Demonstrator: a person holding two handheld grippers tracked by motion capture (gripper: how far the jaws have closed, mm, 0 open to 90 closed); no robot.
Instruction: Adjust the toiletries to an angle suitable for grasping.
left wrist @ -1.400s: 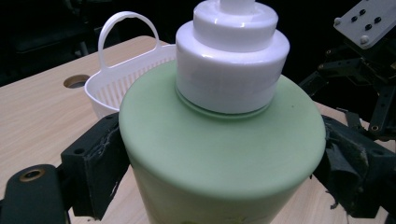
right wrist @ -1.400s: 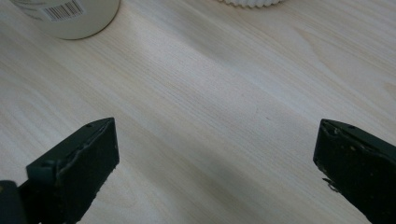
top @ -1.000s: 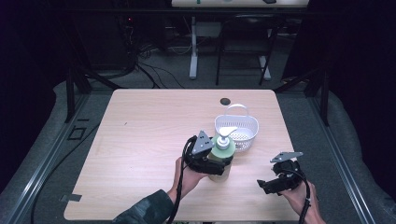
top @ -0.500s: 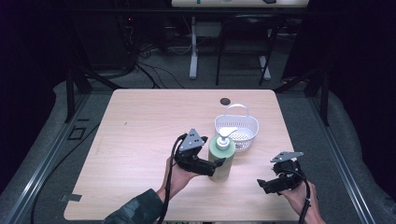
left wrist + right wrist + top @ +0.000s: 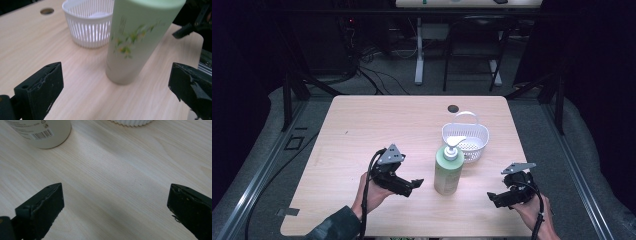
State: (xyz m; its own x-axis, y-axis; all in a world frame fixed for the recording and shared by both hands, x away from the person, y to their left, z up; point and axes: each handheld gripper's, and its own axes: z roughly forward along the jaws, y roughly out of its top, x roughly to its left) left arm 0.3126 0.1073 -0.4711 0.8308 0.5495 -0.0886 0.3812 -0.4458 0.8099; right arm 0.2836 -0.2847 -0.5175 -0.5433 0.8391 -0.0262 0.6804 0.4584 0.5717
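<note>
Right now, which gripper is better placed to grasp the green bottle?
Left. The left gripper sits beside the green bottle, open jaws facing it; the right gripper is farther off.

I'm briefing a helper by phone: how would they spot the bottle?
On the wooden table, look just in front of the white basket. The bottle stands upright there between the two tools, pale green with a white pump top and a flower print.

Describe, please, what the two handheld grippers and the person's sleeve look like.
Both the left gripper and the right gripper are black, with two blocky, scuffed jaws, a grey three-cornered plate on top and a trailing black cable. A dark sleeve covers the left forearm.
</note>
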